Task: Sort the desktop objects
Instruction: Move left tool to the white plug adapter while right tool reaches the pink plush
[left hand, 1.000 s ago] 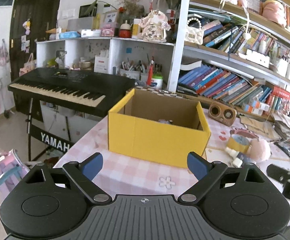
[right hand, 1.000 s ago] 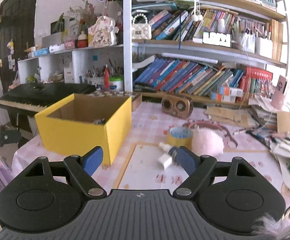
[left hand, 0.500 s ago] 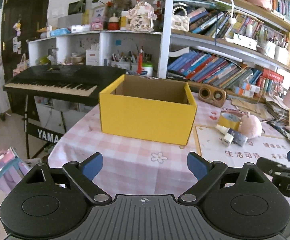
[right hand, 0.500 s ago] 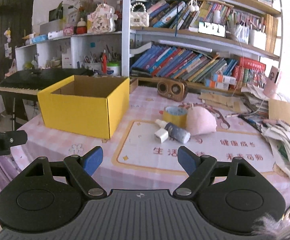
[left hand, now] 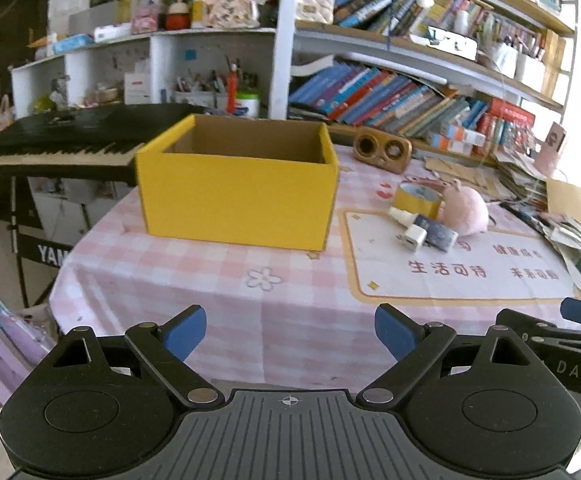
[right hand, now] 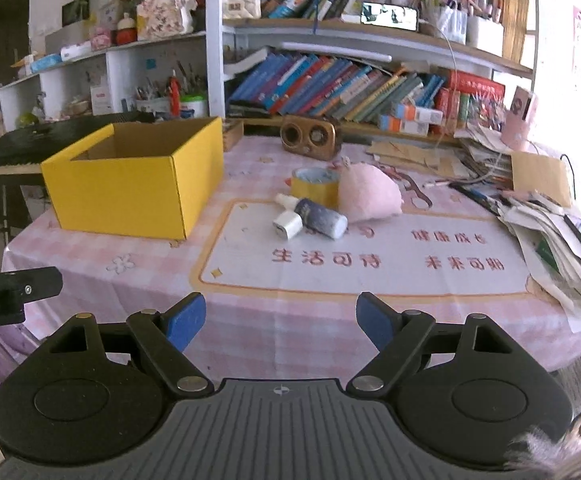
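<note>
An open yellow cardboard box (left hand: 236,196) (right hand: 130,196) stands on the pink checked tablecloth. Right of it lie a yellow tape roll (right hand: 315,186), a pink plush toy (right hand: 368,196), a dark bottle with a white cap (right hand: 320,218) and a small white charger (right hand: 287,225); the same cluster shows in the left wrist view around the plush (left hand: 464,210). My left gripper (left hand: 289,330) hangs open and empty before the table's near edge. My right gripper (right hand: 280,322) is open too, with nothing between its fingers, well short of the cluster.
A white mat with red characters (right hand: 370,256) covers the table's right half. A wooden speaker (right hand: 310,138) stands behind, stacked papers (right hand: 550,216) crowd the right edge, a black keyboard (left hand: 62,144) sits left of the table, bookshelves behind.
Both grippers have drawn back from the table and sunk lower, so the box and the cluster look farther and the table's near edge has come into view. Both stay open.
</note>
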The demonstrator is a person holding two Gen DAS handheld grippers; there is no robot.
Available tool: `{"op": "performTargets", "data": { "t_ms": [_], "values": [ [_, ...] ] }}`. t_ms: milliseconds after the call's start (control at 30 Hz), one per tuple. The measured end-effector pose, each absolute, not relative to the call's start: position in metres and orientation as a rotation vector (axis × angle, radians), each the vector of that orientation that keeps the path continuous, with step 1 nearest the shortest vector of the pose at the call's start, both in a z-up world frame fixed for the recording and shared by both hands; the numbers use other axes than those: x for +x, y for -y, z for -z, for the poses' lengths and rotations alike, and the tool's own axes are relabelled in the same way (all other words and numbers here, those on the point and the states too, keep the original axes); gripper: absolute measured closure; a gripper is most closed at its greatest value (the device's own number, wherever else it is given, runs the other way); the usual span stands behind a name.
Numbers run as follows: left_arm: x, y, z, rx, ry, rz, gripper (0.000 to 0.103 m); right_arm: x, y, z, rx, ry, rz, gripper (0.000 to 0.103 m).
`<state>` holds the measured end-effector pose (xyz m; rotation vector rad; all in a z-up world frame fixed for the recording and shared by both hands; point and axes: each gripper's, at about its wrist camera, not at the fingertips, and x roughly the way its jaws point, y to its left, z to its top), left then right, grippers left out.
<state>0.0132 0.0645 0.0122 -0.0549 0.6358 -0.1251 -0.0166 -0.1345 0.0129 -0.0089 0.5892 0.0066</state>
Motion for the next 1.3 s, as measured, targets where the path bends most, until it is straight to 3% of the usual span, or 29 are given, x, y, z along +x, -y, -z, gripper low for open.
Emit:
{"op": "performTargets", "data": {
  "t_ms": [1300],
  "values": [
    [0.083,0.060,0.004,0.010,-0.745,0.267,0.010,0.040,0.250,0.001,0.057,-0.699,0.078,0.020]
  ]
}}
